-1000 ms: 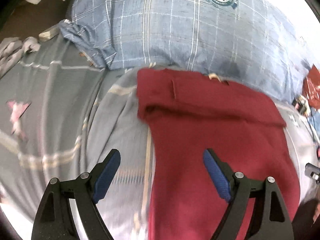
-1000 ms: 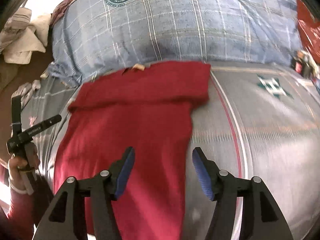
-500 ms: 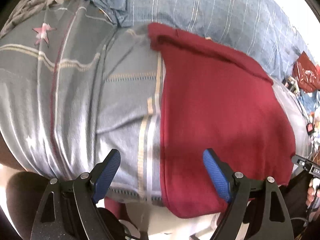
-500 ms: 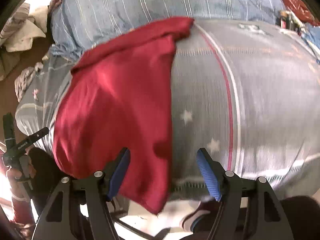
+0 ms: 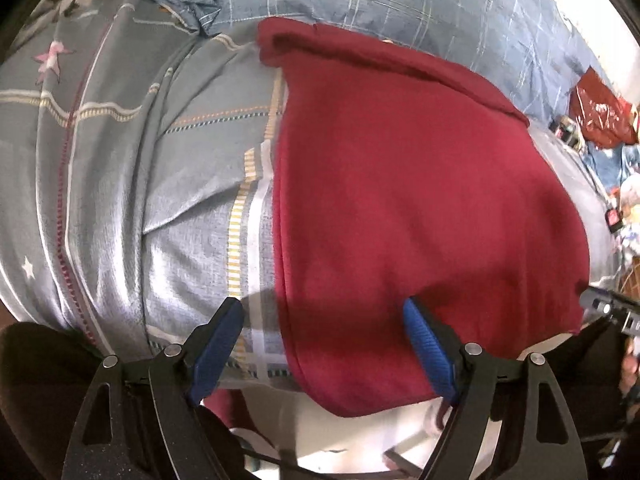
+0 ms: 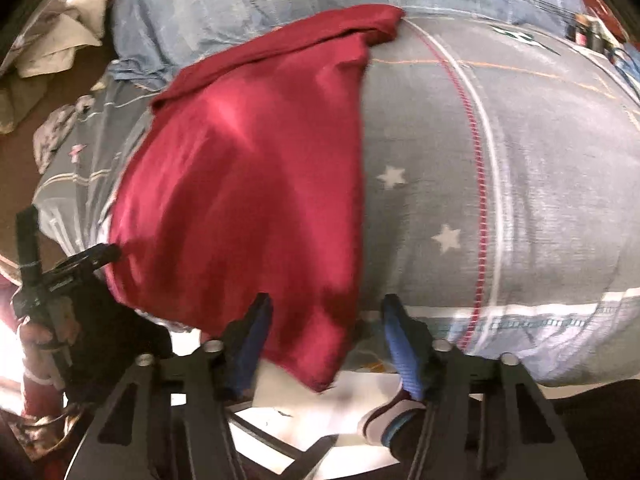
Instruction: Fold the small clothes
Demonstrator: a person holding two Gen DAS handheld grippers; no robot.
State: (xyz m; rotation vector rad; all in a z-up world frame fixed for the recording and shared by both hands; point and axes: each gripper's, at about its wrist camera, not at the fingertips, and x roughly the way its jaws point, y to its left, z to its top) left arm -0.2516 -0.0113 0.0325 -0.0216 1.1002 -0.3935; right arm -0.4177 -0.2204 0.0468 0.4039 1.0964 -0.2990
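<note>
Shirt (image 5: 420,184), dark red, lies spread on the grey bedsheet (image 5: 180,168), its near hem hanging over the bed's front edge. Your left tongs (image 5: 324,344) stand released, blue pads (image 5: 216,344) wide apart; the shirt's left hem corner sits in the gap between them, with the right pad against the red cloth and the left pad over the bare sheet. Nothing is clamped. Your right tongs (image 6: 324,340) are likewise released, pads spread; the shirt's (image 6: 240,184) right hem corner droops between them, the left pad partly hidden behind the cloth, the right pad just beside the sheet's (image 6: 520,200) edge. Whether either pad truly touches the cloth you cannot tell, as this view is blurred.

Outward from the tongs: the shirt runs away from you up the bed, its far end folded over in a band just short of the blue checked pillow (image 5: 380,4). The sheet carries white stars, a pink star and red and white stripes. In the right view your left tongs' black handle (image 6: 68,272) shows at the shirt's left hem, held in your hand (image 6: 36,336). Pale crumpled cloth (image 6: 52,52) lies beyond the bed at far left. A red bag (image 5: 600,116) and small clutter sit at the far right of the left view
</note>
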